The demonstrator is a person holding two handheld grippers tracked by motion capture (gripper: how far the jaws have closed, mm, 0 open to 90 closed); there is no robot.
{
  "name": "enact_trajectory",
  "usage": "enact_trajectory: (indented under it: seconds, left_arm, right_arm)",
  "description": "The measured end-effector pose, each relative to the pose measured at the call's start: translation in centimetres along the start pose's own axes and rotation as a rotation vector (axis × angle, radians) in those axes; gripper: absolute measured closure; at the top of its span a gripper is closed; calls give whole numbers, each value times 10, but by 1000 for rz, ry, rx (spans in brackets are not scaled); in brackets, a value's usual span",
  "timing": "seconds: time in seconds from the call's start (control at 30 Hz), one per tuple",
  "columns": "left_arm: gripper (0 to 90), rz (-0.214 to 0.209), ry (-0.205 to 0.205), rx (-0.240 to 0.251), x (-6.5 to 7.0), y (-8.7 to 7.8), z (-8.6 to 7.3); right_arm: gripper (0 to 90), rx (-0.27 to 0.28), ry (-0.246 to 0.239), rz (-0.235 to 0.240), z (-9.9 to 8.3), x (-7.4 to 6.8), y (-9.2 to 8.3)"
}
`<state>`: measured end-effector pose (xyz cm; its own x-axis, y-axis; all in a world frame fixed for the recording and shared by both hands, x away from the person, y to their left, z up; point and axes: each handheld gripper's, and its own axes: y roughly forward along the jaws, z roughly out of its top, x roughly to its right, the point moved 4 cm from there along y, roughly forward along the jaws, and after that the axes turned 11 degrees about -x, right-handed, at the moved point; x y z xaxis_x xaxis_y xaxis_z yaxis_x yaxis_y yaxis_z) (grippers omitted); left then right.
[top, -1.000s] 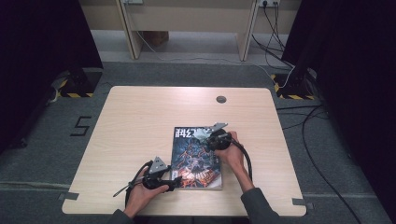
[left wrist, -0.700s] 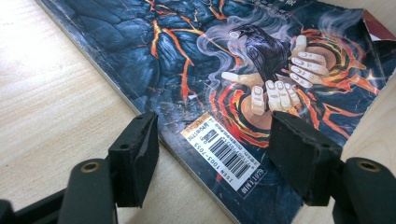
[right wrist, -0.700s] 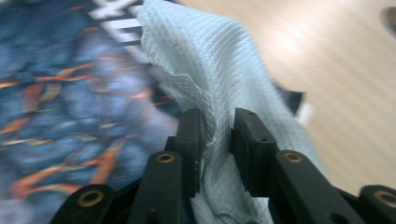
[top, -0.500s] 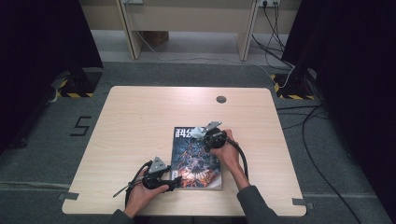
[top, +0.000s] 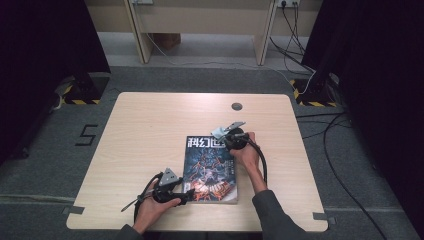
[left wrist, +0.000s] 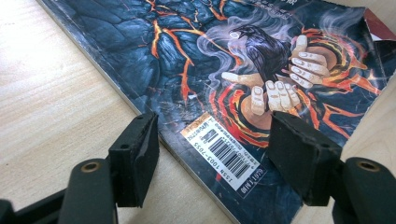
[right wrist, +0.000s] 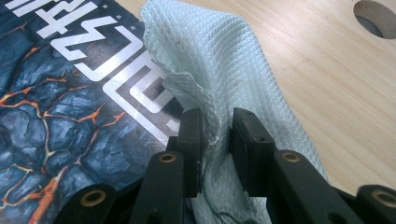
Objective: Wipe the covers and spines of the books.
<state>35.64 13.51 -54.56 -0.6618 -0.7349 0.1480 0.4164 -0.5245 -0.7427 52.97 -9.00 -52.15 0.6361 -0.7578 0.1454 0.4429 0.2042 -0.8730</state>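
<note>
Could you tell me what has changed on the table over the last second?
The right gripper, its fingers shut on a pale cloth, slid a little leftward across the top edge of the magazine, toward the title. The grip on the cloth did not change. The left gripper stayed at the magazine's near left corner, fingers open astride that corner, and the magazine itself has not shifted on the table.

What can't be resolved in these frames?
- Cloth: right gripper view, its lower end is hidden behind the right gripper and cut by the bottom edge.
- Magazine: left gripper view, title cut off by the top edge.
- Left gripper: high view, too small to tell whether its pads touch the magazine.
</note>
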Motion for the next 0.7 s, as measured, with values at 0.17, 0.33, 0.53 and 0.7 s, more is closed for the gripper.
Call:
enact_trajectory:
  seconds: [0.17,0.33,0.53,0.7]
  left_arm:
    - [331,0,-2,-2,0,0,0]
    - [331,0,-2,2,0,0,0]
    - [332,-1,-3,2,0,0,0]
    - [332,0,-3,-2,0,0,0]
  right_arm:
    - [743,1,-39,56,1,-13,-2]
    - [750,-11,-153,88,3,-40,-7]
    - [754,6,50,48,2,3,1]
    - [750,-11,61,32,3,12,1]
